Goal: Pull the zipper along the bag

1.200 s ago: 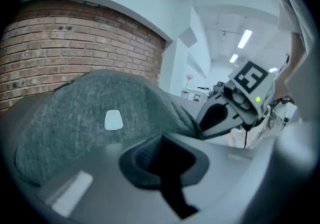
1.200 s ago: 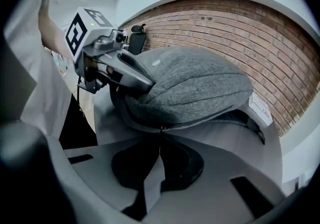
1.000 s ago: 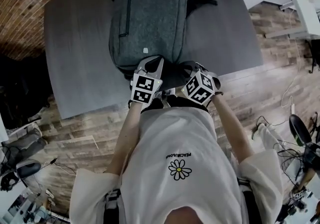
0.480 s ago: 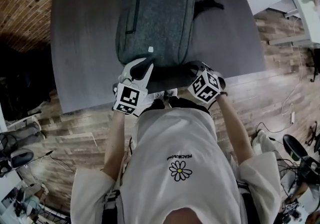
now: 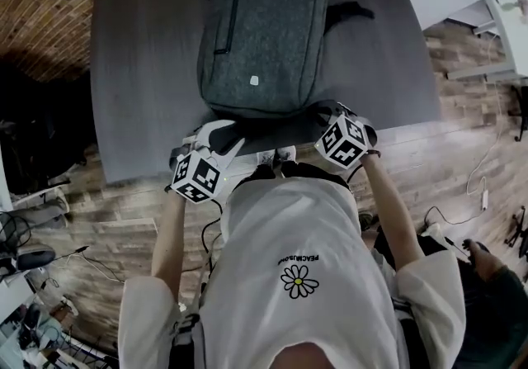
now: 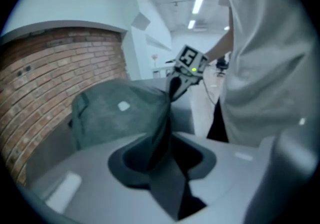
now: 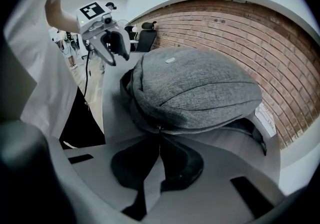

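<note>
Release is the change: my left tongs (image 5: 223, 138) have drawn back from the bag (image 5: 264, 37) toward the near edge of the desk (image 5: 140, 70). Their jaws are opening, with nothing pressed between them. My right tongs (image 5: 318, 115) are pinching the bag's near edge at the zipper (image 7: 159, 129). I judge this pull is finished, or the left side needs a new grip.

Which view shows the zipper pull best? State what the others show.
The right gripper view: the zipper pull sits close up at the near edge of the bag, at the shut tips of the right gripper. In the head view that gripper covers it. The left gripper view shows the spot far off, too small to tell.
</note>
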